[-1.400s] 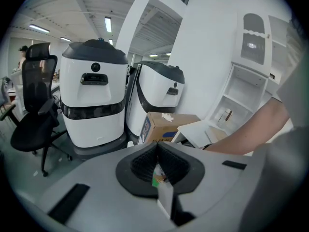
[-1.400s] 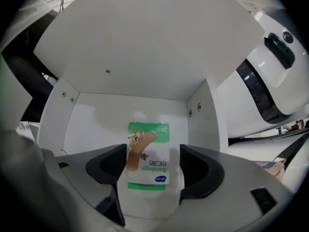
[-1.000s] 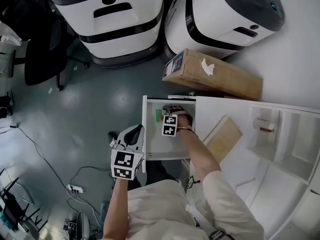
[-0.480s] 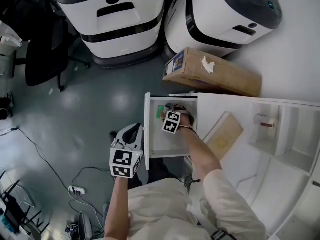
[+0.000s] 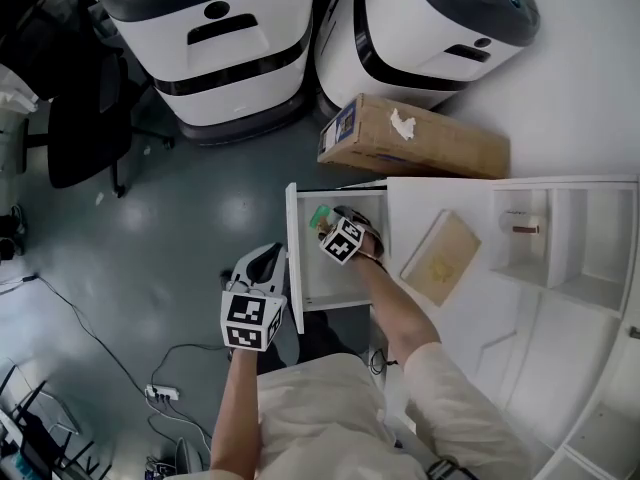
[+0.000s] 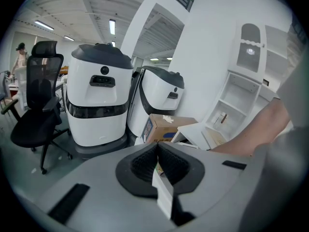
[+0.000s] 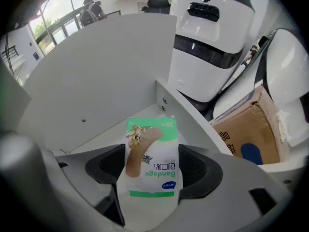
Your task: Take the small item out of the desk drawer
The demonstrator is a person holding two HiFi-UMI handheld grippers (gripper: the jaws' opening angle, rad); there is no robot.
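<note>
The desk drawer (image 5: 296,258) stands pulled out from the white desk (image 5: 470,308). A small green-and-white bandage packet (image 7: 150,158) sits between the pads of my right gripper (image 7: 152,167), which is shut on it, lifted over the drawer's white floor (image 7: 111,129). From the head view the right gripper (image 5: 338,230) is inside the drawer near its far end, with the packet (image 5: 320,216) just showing beyond it. My left gripper (image 5: 262,276) hangs outside the drawer's front panel, jaws shut on nothing (image 6: 157,164).
A cardboard box (image 5: 412,138) lies on the floor just beyond the drawer. Two big white machines (image 5: 300,28) stand behind it. A tan booklet (image 5: 440,258) rests on the desk top. A black office chair (image 5: 75,98) is at the far left. Cables (image 5: 160,388) trail on the floor.
The right gripper has tilted and risen a little inside the drawer with the packet. The left gripper has stayed by the drawer front; the head view has shifted slightly.
</note>
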